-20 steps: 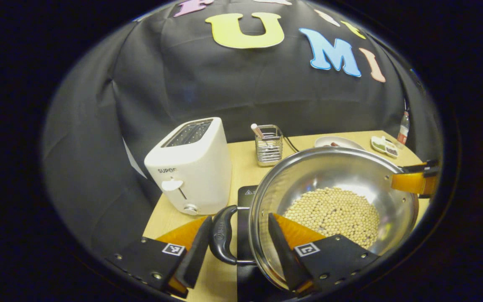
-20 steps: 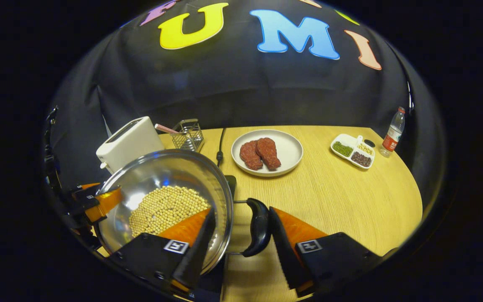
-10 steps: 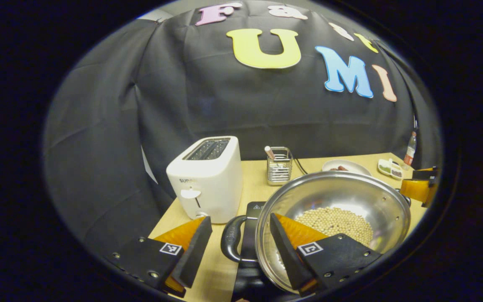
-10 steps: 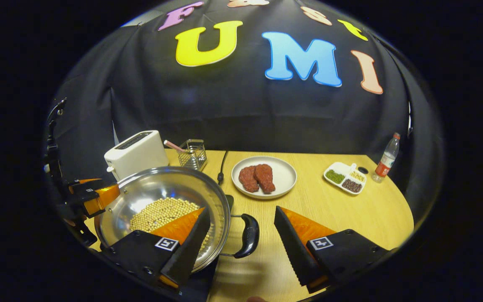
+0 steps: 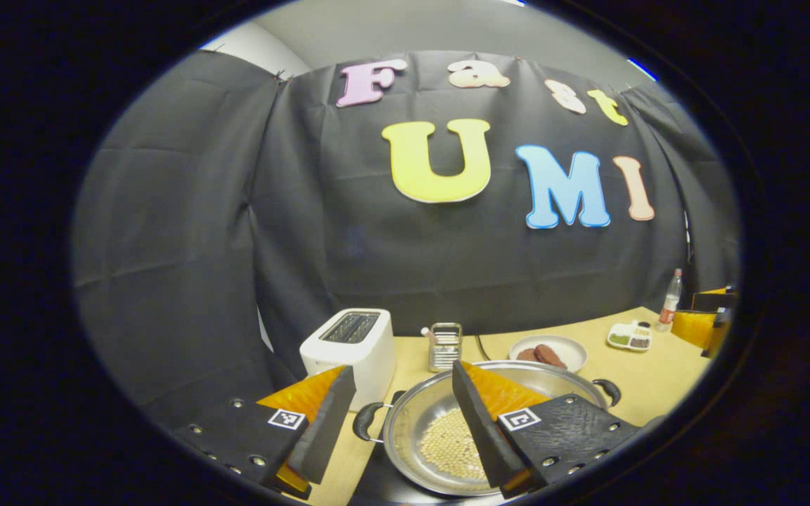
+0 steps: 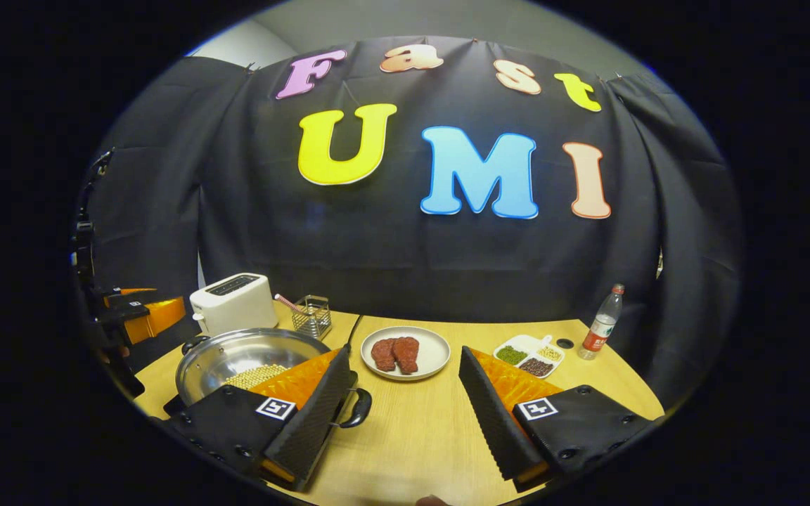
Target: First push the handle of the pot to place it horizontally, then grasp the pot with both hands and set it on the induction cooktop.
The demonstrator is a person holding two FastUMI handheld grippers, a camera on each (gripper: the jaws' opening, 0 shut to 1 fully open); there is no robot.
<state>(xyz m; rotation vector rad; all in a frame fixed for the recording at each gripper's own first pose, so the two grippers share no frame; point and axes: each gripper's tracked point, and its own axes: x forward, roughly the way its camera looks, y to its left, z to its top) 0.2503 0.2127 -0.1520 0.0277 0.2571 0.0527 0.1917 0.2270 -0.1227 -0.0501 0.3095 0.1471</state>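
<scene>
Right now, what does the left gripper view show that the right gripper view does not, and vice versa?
Left gripper view: open left gripper up close, the black handle of the steel bean pot between its fingers. Right gripper view: open right gripper up close, bare wooden table between its fingers. Both: that pot, white toaster, wire basket, white plate of red meat.

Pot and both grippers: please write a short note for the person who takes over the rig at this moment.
Left gripper: open, holds nothing, raised over the pot's left side.
Right gripper: open, holds nothing, raised to the right of the pot.
Pot: steel, beans inside, sits on the black induction cooktop near the toaster. Its two black handles stick out level to each side.
Done: the pot appears set on the cooktop and released.
Left: nothing visible, perhaps only check that the pot sits centred; the cooktop is mostly hidden under it.
</scene>
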